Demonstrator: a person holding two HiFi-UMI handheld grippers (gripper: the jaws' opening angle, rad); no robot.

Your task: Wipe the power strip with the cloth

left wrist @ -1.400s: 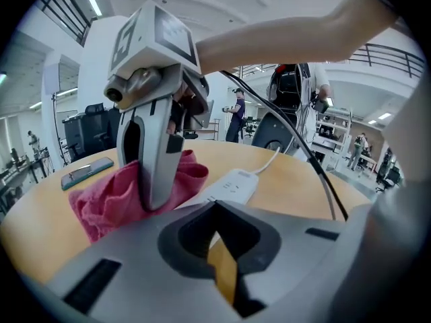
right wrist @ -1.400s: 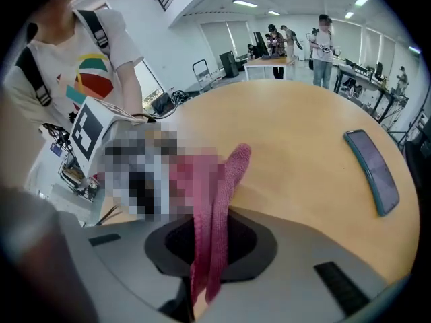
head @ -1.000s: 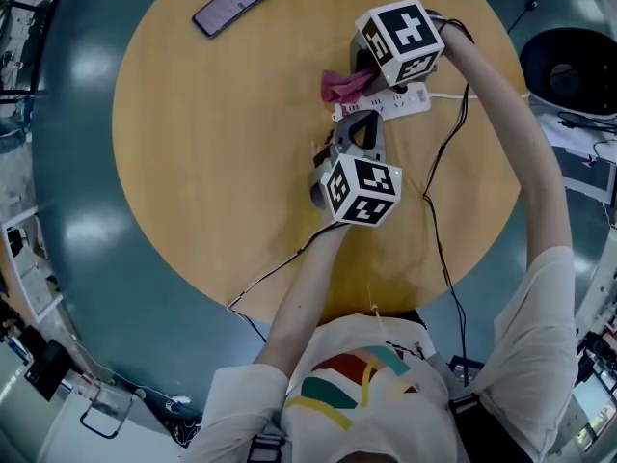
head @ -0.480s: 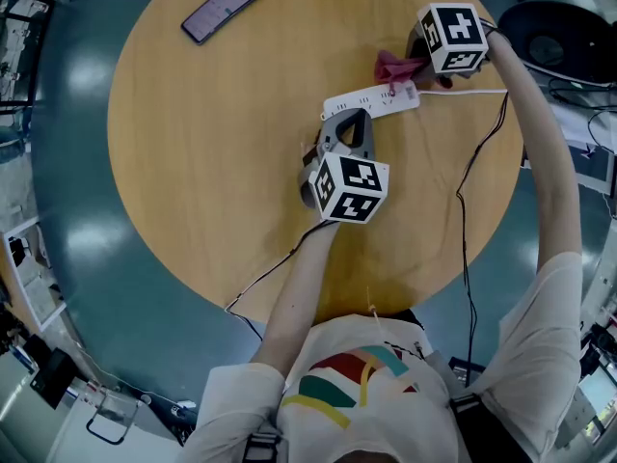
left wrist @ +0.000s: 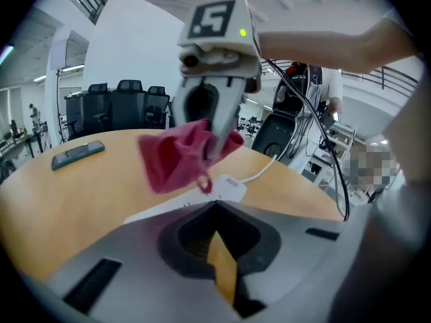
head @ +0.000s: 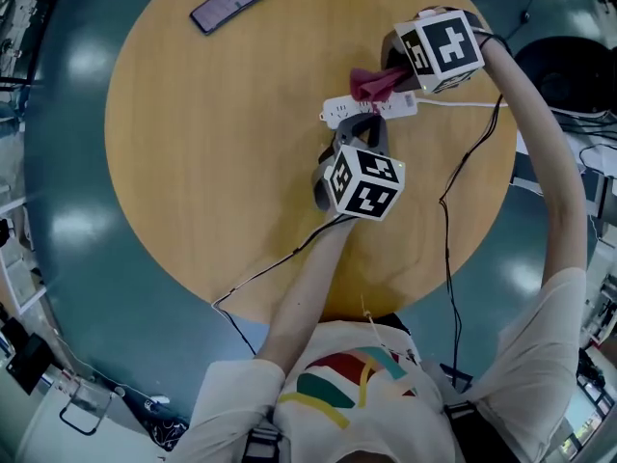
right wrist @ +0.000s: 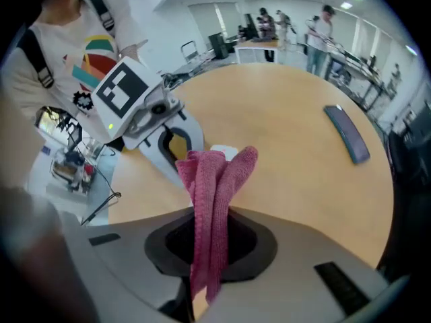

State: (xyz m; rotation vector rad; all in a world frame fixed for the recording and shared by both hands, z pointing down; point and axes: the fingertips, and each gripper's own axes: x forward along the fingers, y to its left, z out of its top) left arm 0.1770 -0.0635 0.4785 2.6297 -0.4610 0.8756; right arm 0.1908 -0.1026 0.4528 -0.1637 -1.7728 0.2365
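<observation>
The white power strip (head: 337,110) lies on the round wooden table (head: 193,162), with its cord running off to the right. My right gripper (head: 390,70) is shut on a red cloth (head: 369,83), which hangs over the strip's right half. In the right gripper view the cloth (right wrist: 215,180) stands folded between the jaws. My left gripper (head: 359,122) is shut and empty, its tip at the strip's near edge. In the left gripper view the cloth (left wrist: 178,155) brushes the power strip (left wrist: 225,187) just beyond my closed jaws.
A dark phone (head: 229,2) lies at the table's far left. Thin black cables (head: 448,191) trail from both grippers over the table's near edge. A black office chair (head: 569,66) stands right of the table.
The right gripper carried the cloth to the strip's right end, then came back toward its middle. The left gripper stayed shut at the strip's near edge.
</observation>
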